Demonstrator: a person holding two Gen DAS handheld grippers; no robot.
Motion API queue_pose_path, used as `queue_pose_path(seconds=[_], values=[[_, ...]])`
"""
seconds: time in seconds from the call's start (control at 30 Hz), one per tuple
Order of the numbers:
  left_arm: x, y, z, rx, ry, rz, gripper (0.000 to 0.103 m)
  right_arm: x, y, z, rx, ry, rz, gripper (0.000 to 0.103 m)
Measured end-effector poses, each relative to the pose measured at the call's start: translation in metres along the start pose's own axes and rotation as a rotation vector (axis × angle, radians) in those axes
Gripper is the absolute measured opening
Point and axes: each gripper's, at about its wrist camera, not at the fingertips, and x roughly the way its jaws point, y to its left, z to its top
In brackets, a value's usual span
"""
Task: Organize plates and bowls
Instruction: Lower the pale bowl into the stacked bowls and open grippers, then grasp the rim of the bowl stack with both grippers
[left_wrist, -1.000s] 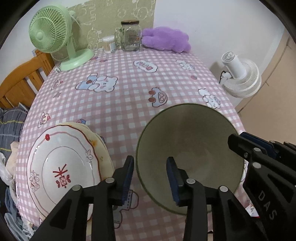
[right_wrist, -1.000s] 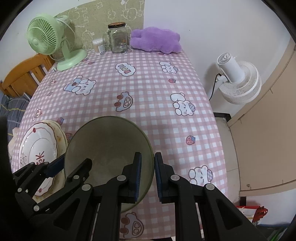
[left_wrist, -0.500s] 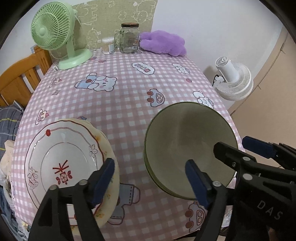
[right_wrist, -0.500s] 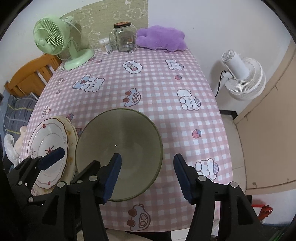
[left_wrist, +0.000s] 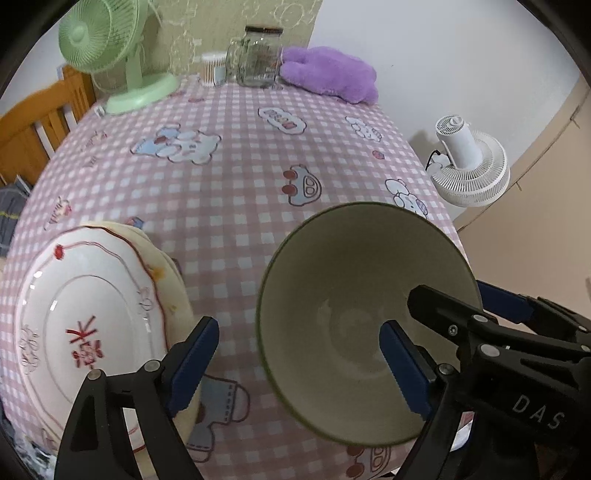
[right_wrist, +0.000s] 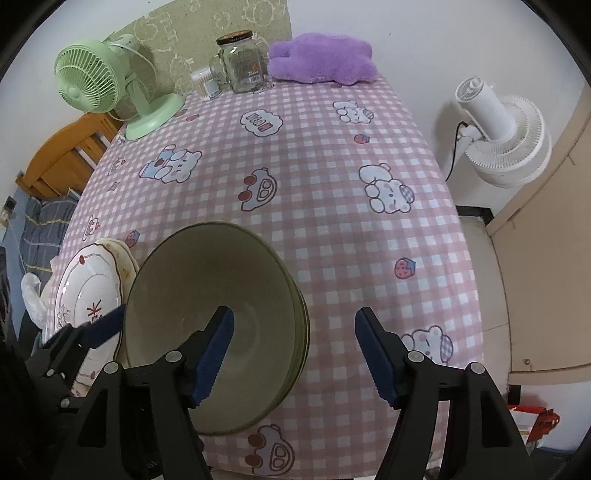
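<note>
Left wrist view: left gripper (left_wrist: 299, 363) jaws apart, holding nothing; green bowl (left_wrist: 365, 317) just ahead-right, plates (left_wrist: 85, 321) ahead-left on desk (left_wrist: 229, 184). Right gripper (right_wrist: 295, 354) also apart, bowl at its left finger. Both equally near.

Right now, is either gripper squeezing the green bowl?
No. Both the left gripper and right gripper are open, touching nothing, above the bowl.
</note>
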Motion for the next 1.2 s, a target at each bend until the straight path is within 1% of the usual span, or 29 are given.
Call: queue_pose_path(seconds=[0.13,0.3,0.4,0.47,0.57,0.63,0.73,0.83,0.93,0.97,1.0,1.1,1.2], values=[[0.01,0.0,0.001,-0.016,0.012,-0.025,0.09,0.01,-0.005,0.005,0.017,0.016,0.011,0.071],[0.016,-0.002,0.001,-0.008,0.011,-0.047,0.084,0.021,-0.009,0.006,0.038,0.042,0.016,0.071],[0.02,0.0,0.002,-0.014,0.013,-0.07,0.078,0.026,-0.011,0.008,0.052,0.052,0.019,0.071],[0.023,0.001,0.002,-0.019,0.02,-0.083,0.07,0.03,-0.01,0.009,0.052,0.059,0.021,0.071],[0.029,0.002,0.001,-0.039,0.04,-0.114,0.064,0.034,-0.009,0.008,0.058,0.069,0.022,0.071],[0.029,0.003,-0.002,-0.059,0.037,-0.114,0.062,0.037,-0.01,0.007,0.065,0.075,0.022,0.071],[0.029,0.002,-0.002,-0.056,0.037,-0.1,0.059,0.04,-0.011,0.005,0.078,0.082,0.037,0.071],[0.029,0.002,-0.001,-0.055,0.04,-0.098,0.058,0.045,-0.013,0.007,0.081,0.092,0.05,0.071],[0.029,0.003,0.0,-0.059,0.042,-0.089,0.058,0.052,-0.016,0.008,0.092,0.116,0.078,0.063],[0.03,0.004,0.001,-0.066,0.043,-0.087,0.056,0.054,-0.018,0.009,0.097,0.121,0.105,0.062],[0.03,0.005,0.002,-0.078,0.041,-0.085,0.056,0.055,-0.018,0.009,0.095,0.121,0.112,0.061],[0.029,0.001,0.002,-0.074,0.036,-0.052,0.055,0.058,-0.02,0.01,0.086,0.126,0.167,0.055],[0.029,-0.001,0.002,-0.078,0.029,-0.036,0.055,0.06,-0.021,0.012,0.065,0.134,0.247,0.04]])
